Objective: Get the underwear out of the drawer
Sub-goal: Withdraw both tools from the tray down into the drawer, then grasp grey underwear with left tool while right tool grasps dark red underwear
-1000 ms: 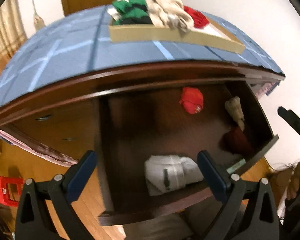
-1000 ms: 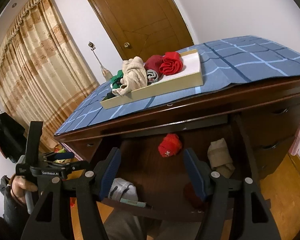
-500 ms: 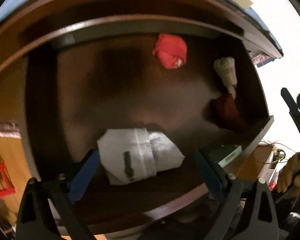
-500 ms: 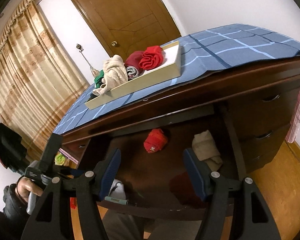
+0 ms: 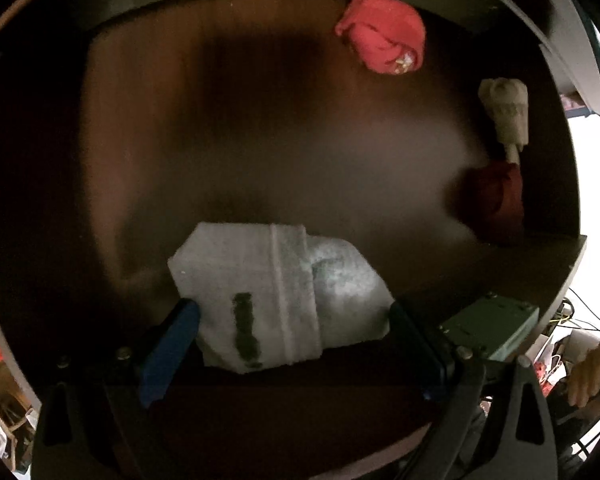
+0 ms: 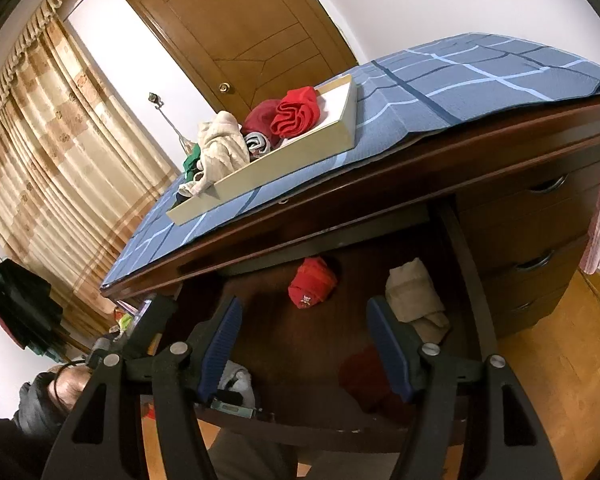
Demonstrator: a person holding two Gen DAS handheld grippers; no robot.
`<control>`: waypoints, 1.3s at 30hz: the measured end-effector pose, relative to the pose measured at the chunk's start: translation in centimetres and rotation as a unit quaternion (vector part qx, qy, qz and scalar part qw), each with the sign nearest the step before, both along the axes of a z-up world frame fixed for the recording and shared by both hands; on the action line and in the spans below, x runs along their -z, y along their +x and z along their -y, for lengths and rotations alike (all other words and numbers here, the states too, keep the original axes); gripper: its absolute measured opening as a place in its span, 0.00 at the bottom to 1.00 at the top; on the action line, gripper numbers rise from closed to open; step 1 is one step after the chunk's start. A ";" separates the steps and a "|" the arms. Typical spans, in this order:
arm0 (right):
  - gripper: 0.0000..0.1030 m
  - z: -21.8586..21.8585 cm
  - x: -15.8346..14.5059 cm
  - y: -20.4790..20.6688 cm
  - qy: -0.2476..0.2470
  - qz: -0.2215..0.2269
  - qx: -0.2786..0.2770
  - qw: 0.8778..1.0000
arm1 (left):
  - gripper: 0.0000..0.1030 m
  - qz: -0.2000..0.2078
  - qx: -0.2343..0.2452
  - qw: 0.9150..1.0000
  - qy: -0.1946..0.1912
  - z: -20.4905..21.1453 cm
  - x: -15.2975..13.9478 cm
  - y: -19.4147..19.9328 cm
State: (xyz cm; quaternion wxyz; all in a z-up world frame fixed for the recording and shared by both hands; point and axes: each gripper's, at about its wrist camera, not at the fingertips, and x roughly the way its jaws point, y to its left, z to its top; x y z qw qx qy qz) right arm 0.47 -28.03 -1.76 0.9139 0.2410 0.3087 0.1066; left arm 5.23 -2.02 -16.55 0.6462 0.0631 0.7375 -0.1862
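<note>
The drawer (image 5: 100,160) stands pulled open, its floor dark glossy brown wood. By its front edge lies a folded white underwear (image 5: 276,296) with a dark mark on its band. Toward the drawer's back rests a rolled bright red pair (image 5: 384,32) with a small printed motif. Along the drawer's right wall lies a beige roll (image 5: 504,112), and just in front of that a dark red bundle (image 5: 496,200).

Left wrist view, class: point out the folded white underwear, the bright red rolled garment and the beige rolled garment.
Folded white underwear (image 5: 276,296), left wrist view, middle fold.
Bright red rolled garment (image 5: 382,32), left wrist view, centre.
Beige rolled garment (image 5: 506,110), left wrist view, upper roll.
</note>
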 end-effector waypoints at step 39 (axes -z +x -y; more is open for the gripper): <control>0.65 -2.9 6.7 5.7 -0.061 -0.246 -0.105 0.962 | 0.53 0.113 -0.024 0.989 -0.089 -3.7 -2.6 2.2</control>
